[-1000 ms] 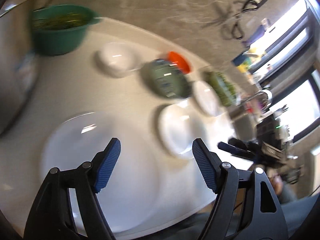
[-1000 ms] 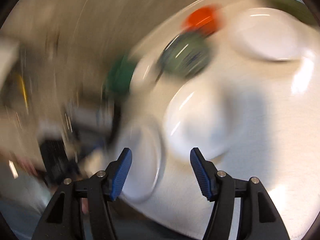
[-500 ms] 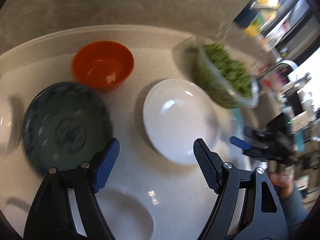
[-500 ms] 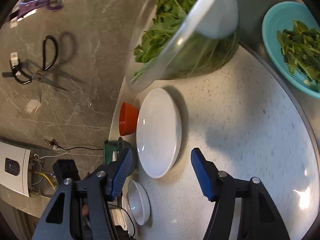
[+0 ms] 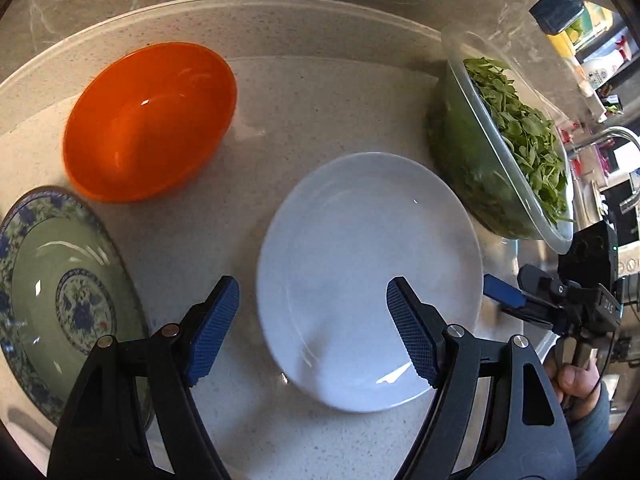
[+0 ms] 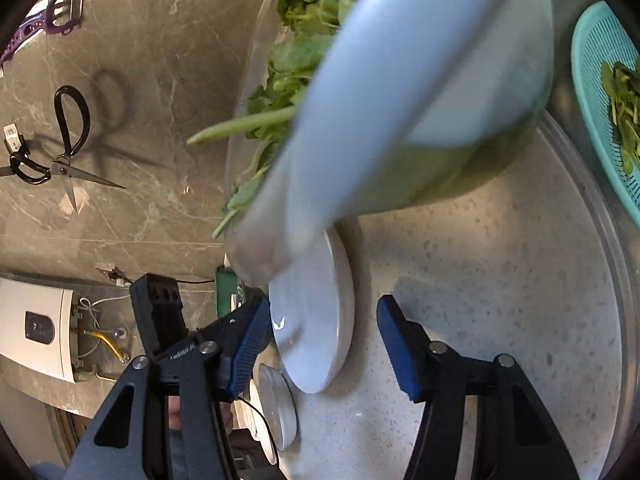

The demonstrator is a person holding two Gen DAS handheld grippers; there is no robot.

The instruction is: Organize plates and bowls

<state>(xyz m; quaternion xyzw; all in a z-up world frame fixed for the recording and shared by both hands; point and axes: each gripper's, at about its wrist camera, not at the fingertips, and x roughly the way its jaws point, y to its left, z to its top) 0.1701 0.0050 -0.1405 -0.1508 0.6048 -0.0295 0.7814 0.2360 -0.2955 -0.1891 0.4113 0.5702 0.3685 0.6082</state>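
Left tongs (image 5: 312, 328), seen in the left wrist view, are standing spread and holding nothing, hovering over the near rim of one white plate (image 5: 368, 280). That plate is lying flat on the pale speckled surface (image 5: 304, 120), plain, glossy and shallow. Bare surface is lying between it and one orange bowl (image 5: 150, 120) at upper left. One green plate with a blue floral border (image 5: 60, 300) is sitting at the left edge, apart from both. One clear bowl of greens (image 5: 516, 148) is standing just beside the white plate's right rim, near the surface's edge. The right tongs (image 5: 504, 296) are approaching at the plate's right rim.

Right tongs (image 6: 320, 344), in the right wrist view, are also standing spread, gripping nothing, with the white plate (image 6: 316, 320) showing edge-on between the fingers. The clear bowl of greens (image 6: 360, 100) is looming close above, crowding the plate's far side. Open surface (image 6: 500, 280) is stretching to the right, up to its curved edge, where one teal colander (image 6: 600, 92) is showing. Two scissors (image 6: 60, 140) are hanging on the wall.
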